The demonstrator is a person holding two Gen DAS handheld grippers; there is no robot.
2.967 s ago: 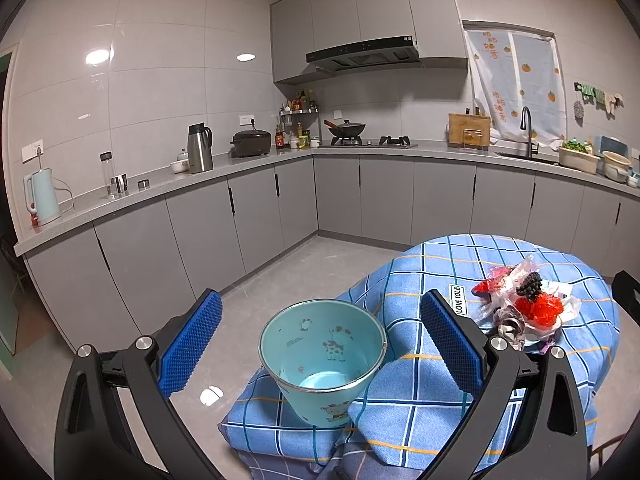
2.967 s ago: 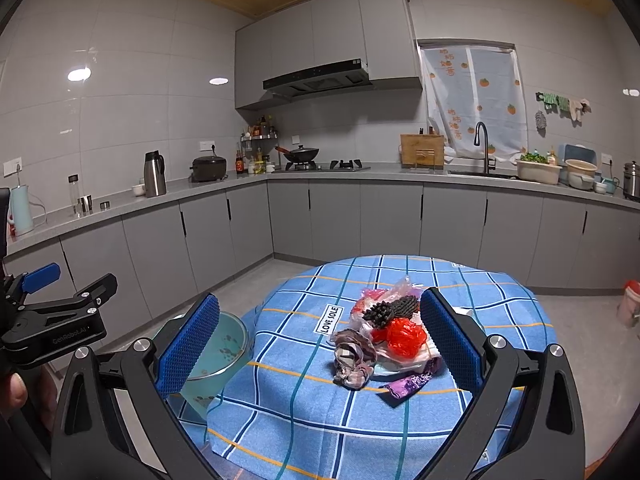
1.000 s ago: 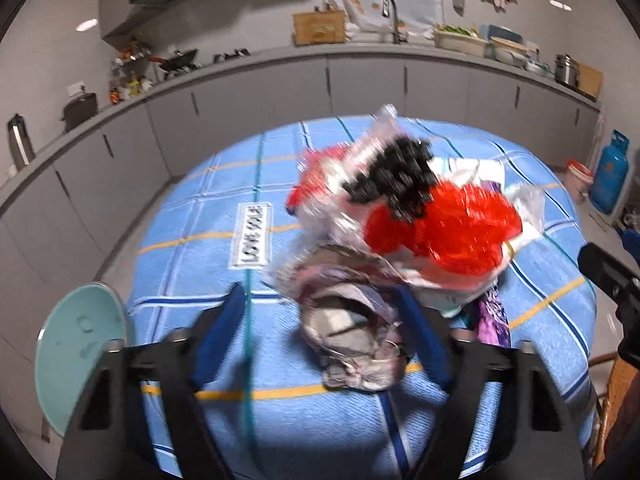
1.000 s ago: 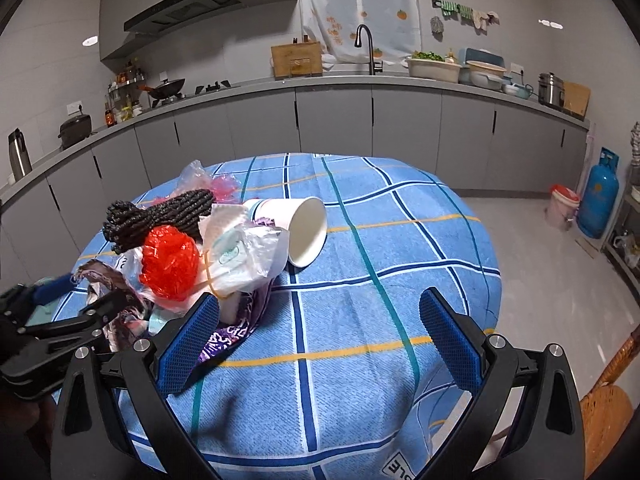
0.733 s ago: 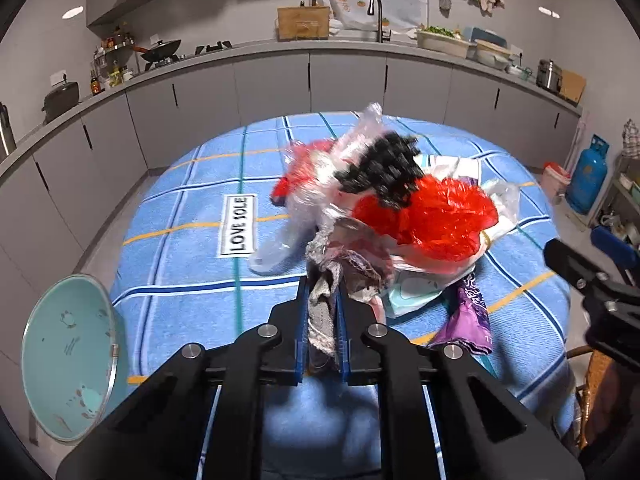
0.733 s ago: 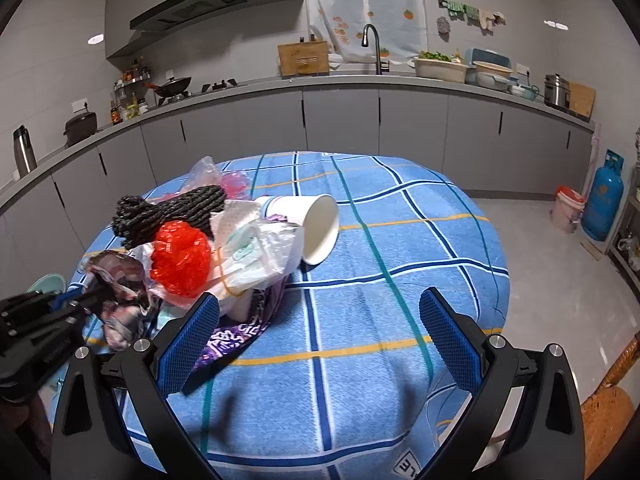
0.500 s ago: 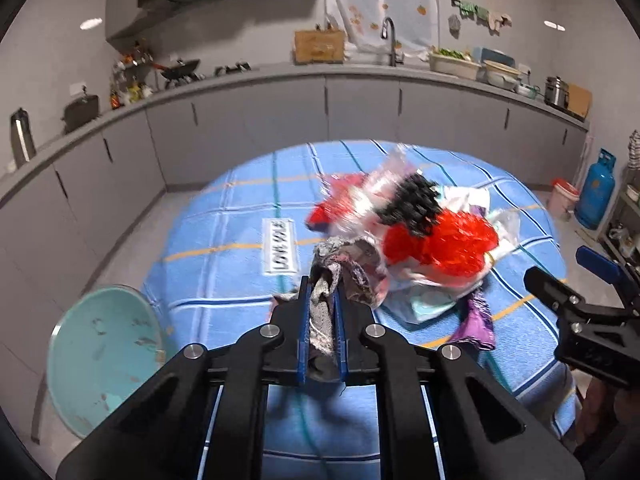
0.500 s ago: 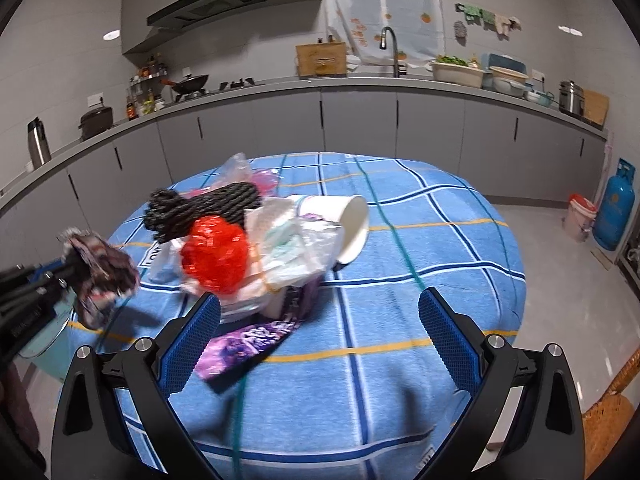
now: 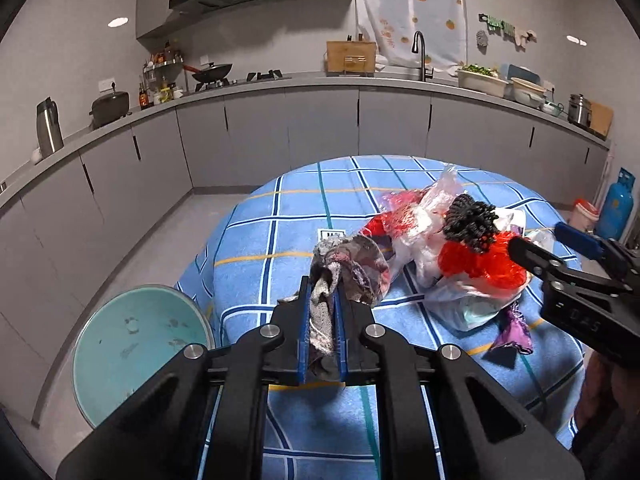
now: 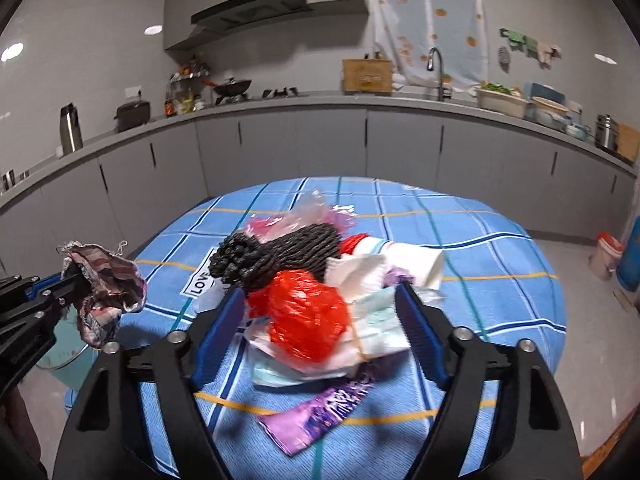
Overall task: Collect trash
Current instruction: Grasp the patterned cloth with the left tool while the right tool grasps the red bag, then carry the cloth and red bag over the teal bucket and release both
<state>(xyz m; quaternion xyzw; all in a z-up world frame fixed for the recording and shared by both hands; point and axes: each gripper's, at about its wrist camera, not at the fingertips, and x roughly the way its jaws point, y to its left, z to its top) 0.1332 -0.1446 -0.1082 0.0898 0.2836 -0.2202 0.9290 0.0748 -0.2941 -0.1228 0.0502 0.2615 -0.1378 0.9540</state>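
The left gripper [image 9: 320, 312] is pinching a crumpled grey-pink rag [image 9: 348, 264] above the table edge; the round teal bin [image 9: 136, 352] is lying down-left of it. The right gripper [image 10: 320, 320] is straddling, spread, the red plastic bag [image 10: 308, 316]

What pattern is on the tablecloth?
Blue checks with dark blue, teal and yellow lines on the tablecloth; clearest in the right wrist view.

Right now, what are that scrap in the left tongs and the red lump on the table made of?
The scrap in the left tongs looks like woven cloth: matte, frayed edges, loose threads. The red lump seems to be thin plastic film: glossy, crinkled, slightly see-through.
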